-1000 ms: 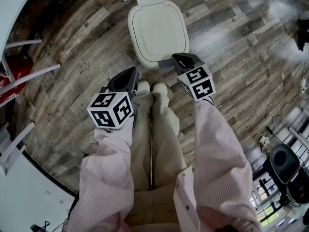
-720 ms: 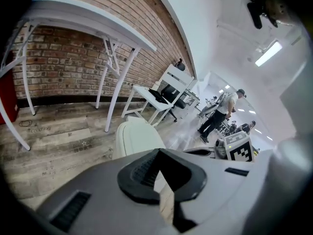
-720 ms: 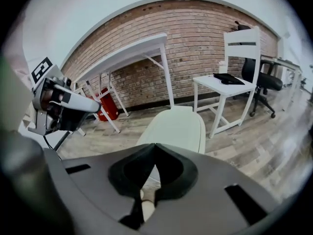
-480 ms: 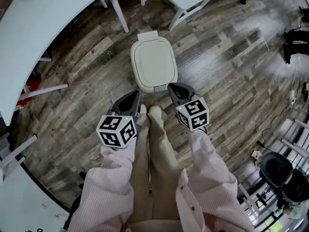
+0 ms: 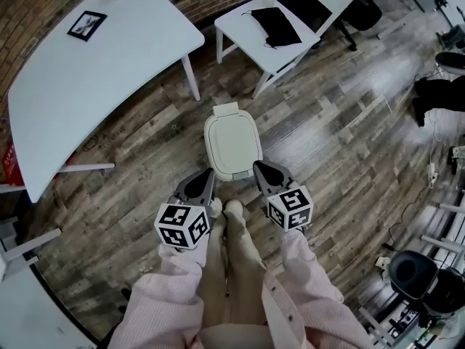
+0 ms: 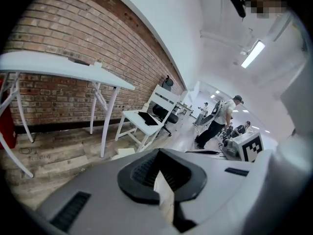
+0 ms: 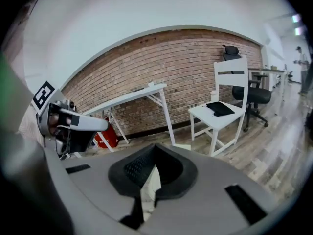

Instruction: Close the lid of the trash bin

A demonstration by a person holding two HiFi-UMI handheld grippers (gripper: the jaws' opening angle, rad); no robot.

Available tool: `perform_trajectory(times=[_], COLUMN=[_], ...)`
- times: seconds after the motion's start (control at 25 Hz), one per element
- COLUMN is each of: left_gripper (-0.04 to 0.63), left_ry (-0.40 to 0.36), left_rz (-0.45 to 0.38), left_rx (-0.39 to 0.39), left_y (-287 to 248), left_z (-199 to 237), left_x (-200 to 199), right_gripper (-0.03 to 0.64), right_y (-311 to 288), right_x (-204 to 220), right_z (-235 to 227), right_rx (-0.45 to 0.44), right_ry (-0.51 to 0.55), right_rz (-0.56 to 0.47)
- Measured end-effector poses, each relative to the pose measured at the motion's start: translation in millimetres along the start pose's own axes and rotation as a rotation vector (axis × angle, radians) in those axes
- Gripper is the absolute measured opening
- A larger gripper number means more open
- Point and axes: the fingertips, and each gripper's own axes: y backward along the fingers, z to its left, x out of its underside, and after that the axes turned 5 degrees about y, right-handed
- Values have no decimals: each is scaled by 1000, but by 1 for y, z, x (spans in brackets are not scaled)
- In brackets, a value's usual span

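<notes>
Cream bin lid (image 5: 232,145): down flat, ahead of both fingertips and untouched — task looks done.
Left gripper (image 5: 203,177): fingers pressed together, empty.
Right gripper (image 5: 263,171): same.

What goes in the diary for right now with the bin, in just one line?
trash bin lid: down, closed | left gripper: shut, empty | right gripper: shut, empty | status: looks done

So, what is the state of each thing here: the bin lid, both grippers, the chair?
trash bin lid: closed.
left gripper: jaws together, nothing between them.
right gripper: jaws together, nothing between them.
chair: upright, black item lying on its seat.
</notes>
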Motion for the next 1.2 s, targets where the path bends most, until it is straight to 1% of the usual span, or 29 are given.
perform_trajectory(times=[0.28,0.48,0.72,0.96,1.2], left_gripper=[-8,-8,-8,-8,-8], left_ry=[-61,-104,-169,-219,-295], left_rz=[-71,-123,-176,-231,-277], left_rx=[11,25,39,48,56], left_y=[22,44,63,79,96], left_z=[-11,-29,-46,-59,-74], left_x=[-46,-77,-109,-136,-158], right_gripper=[3,3,3,3,3], right_y=[29,57,81,105,128], right_x=[-52,-87,-125,-151,-179], right_z=[-2,5,10,12,12], right_rx=[47,75,87,107,116], right_ry=[-17,-45,-17,-8,15], right_rz=[-104,-190,-269,-331,-404])
